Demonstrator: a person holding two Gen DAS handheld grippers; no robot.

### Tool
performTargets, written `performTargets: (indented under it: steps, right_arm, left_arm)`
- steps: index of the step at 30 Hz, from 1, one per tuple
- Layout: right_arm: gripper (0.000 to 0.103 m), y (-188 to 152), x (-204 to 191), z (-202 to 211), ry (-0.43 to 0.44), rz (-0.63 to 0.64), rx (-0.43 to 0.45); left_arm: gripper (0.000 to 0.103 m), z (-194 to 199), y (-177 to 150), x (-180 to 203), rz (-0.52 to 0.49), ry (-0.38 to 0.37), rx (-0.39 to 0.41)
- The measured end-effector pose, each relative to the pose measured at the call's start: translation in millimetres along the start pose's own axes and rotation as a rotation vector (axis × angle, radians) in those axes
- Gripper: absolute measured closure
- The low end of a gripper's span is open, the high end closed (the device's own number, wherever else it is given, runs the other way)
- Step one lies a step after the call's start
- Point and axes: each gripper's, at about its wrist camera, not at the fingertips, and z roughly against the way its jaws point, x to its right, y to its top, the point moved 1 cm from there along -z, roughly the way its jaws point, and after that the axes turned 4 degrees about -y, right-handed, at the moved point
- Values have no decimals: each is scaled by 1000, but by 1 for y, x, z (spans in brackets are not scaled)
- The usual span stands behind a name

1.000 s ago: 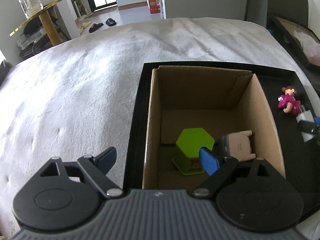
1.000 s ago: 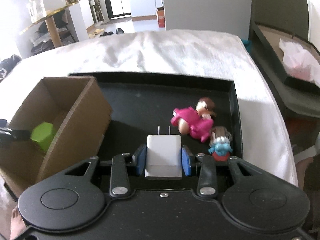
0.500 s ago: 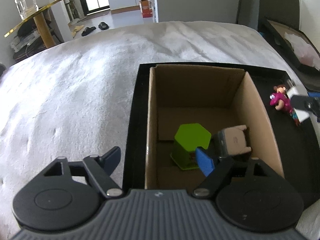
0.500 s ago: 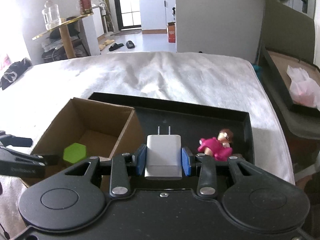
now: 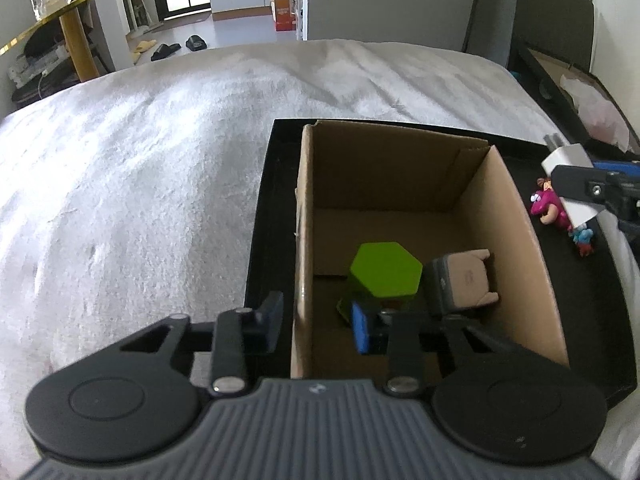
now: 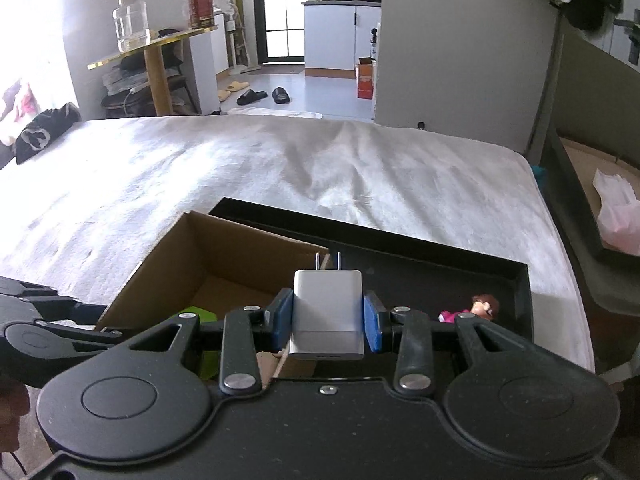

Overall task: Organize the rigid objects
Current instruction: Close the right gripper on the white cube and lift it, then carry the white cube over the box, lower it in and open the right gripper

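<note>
An open cardboard box (image 5: 400, 168) stands in the left part of a black tray (image 5: 264, 216) on the bed. In the box lie a green hexagonal block (image 5: 386, 270) and a grey-and-tan toy (image 5: 464, 284). My left gripper (image 5: 316, 324) straddles the box's left wall, one finger outside and one inside. Its jaws are closing, and the inner pad is still clear of the cardboard. My right gripper (image 6: 328, 322) is shut on a white charger plug (image 6: 328, 312), prongs forward. It hangs over the box's right wall (image 6: 304, 248).
A pink doll figure (image 5: 548, 206) and a small blue-and-red figure (image 5: 582, 238) lie on the tray to the right of the box. White bedding (image 5: 140, 180) spreads left and beyond. A second box holding a pink bag (image 6: 618, 216) sits off the bed's right side.
The left jaws have narrowed a lot around the box's left wall. The right gripper has risen with the charger and moved left, from over the tray's figures to the box's right wall.
</note>
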Motion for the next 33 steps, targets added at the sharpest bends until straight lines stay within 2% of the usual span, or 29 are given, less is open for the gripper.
performTargets:
  steps: [2, 8, 33]
  right_arm:
    - [67, 1, -6, -1, 8, 15, -3]
    - [67, 1, -26, -5, 21, 61, -18]
    - [66, 6, -81, -37, 99, 106, -77]
  left_arm:
    - [80, -1, -1, 0, -4, -4, -3]
    - [90, 0, -2, -7, 22, -4, 5]
    - [92, 4, -5, -24, 90, -83, 15]
